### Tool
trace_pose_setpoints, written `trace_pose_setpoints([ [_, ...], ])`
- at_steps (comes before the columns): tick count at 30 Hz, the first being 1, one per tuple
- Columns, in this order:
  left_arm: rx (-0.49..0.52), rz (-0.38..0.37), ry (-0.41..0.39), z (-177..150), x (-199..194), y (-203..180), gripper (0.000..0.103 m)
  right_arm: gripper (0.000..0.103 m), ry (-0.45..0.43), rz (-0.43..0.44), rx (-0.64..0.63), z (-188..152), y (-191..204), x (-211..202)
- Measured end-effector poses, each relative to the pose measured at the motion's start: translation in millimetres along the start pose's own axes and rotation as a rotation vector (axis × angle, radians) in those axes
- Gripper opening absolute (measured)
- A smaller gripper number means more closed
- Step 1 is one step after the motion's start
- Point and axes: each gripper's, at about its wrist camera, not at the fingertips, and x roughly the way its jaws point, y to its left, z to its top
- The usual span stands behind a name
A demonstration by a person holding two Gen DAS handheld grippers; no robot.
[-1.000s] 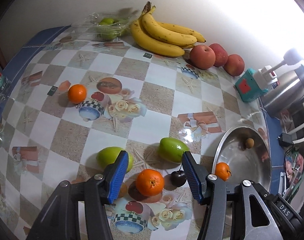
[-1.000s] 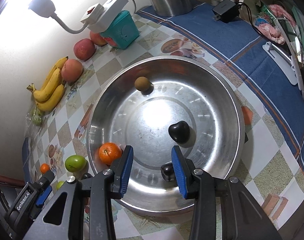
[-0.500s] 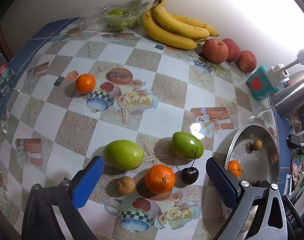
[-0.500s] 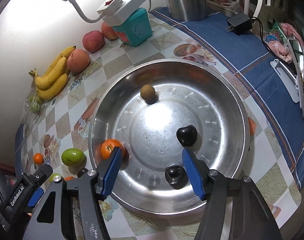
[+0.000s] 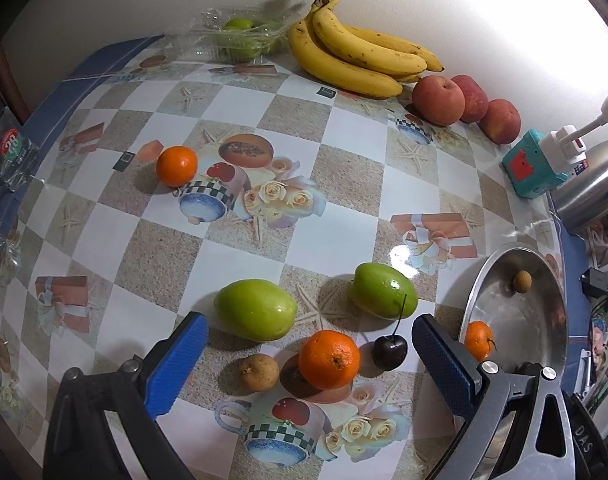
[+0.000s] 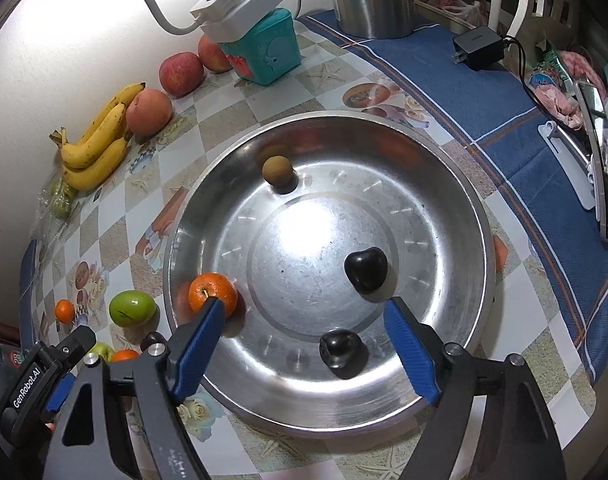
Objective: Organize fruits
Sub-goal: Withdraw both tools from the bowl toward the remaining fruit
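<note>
overhead, left gripper (image 5: 308, 344) jaws apart, cherry (image 5: 389, 352) stem pointing up, right gripper (image 6: 304, 320) jaws apart above bowl (image 6: 456, 184)

Textured blue pads (image 5: 175, 364) are carried on black fingers with silver screws by the left gripper (image 5: 308, 364); "DAS" is printed. The right gripper (image 6: 304, 348) is built alike.

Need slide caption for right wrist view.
Open right gripper above steel bowl holding one orange, one longan, two dark cherries.
</note>
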Motion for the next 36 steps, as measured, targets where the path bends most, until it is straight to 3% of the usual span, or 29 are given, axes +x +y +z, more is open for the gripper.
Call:
trace_pose_setpoints([
  [2, 0.004, 0.013, -0.003, 0, 1, 0, 0.103, 0.095, -0.007, 0.010, 0.000, 0, 0, 0],
  [4, 0.008, 0.027, -0.004, 0, 2, 0, 0.103, 0.100, -0.023, 0.000, -0.006, 0, 0, -1],
  [11, 0.023, 0.026, -0.007, -1, 1, -2, 0.103, 0.100, -0.027, -0.019, 0.002, 1, -4, -2],
  [15, 0.079, 0.035, -0.010, -2, 0, -9, 0.103, 0.100, -0.026, -0.019, -0.008, 1, -2, -1],
  [27, 0.240, 0.127, -0.143, 11, -27, 0, 0.103, 0.100, -0.001, -0.035, -0.045, -3, 6, 4],
  [30, 0.221, 0.175, -0.171, 18, -32, 15, 0.103, 0.100, 0.001, -0.038, -0.073, -6, 14, 4],
  [36, 0.113, 0.200, -0.170, 27, -36, 54, 0.103, 0.100, 0.003, -0.019, -0.137, -15, 39, 3],
])
